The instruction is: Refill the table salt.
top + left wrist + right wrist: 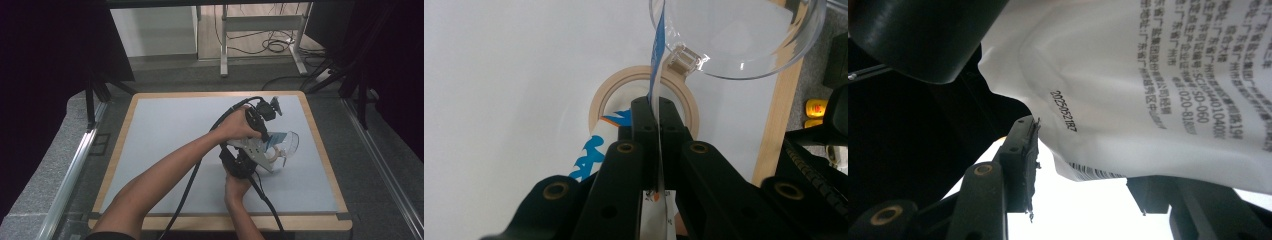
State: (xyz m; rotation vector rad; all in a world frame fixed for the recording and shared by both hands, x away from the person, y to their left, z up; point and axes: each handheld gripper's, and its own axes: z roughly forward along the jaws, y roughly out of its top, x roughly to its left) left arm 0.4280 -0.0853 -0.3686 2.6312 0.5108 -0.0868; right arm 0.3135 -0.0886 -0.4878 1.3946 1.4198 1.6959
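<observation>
The table (165, 150) was evenly lit from above; surroundings were left dark; the clear bowl (744, 35) was marked by glare; near jaws were blurred.

Bowl (744, 35) just beyond tape roll (600, 97)

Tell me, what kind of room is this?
Probably a lab or workshop for recording tasks: a bare work table with dark curtains at both sides, cables on the floor behind, and hand-held grippers, left and right, with cameras.
</observation>
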